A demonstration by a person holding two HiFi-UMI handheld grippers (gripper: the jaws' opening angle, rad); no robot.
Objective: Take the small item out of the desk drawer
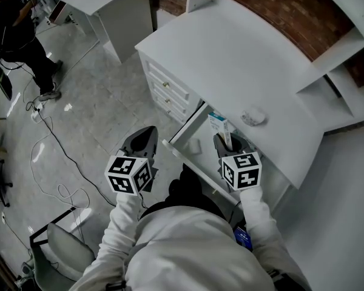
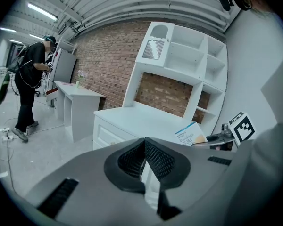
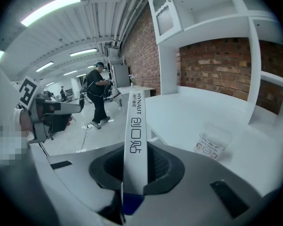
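- Two grippers in the head view: left gripper (image 1: 147,133) hangs over the floor, left of the drawer (image 1: 181,133); right gripper (image 1: 225,142) sits over the open drawer at the desk (image 1: 230,59) edge.
- Head view: box (image 1: 218,125) stands upright in the right gripper, raised above the drawer and just beside the desktop edge.
- Head view: a small white item (image 1: 195,145) lies inside the drawer; a clear packet (image 1: 253,116) lies on the desktop, near the box.
- Head view: a person (image 1: 18,35) stands far left on the floor, with a cable (image 1: 54,156) trailing across it.
- Left gripper view: jaws are pressed together, pads (image 2: 155,159) meeting at the tip, with nothing between them.
- Left gripper view: the box and the right gripper's marker cube (image 2: 243,126) show to the right, over the desk; the person is at far left.
- Right gripper view: jaws are clenched on the box, which is seen edge-on and runs up from between the pads (image 3: 162,166).
- Right gripper view: the packet lies flat on the desktop to the right, well apart from the box; the left gripper shows at left.
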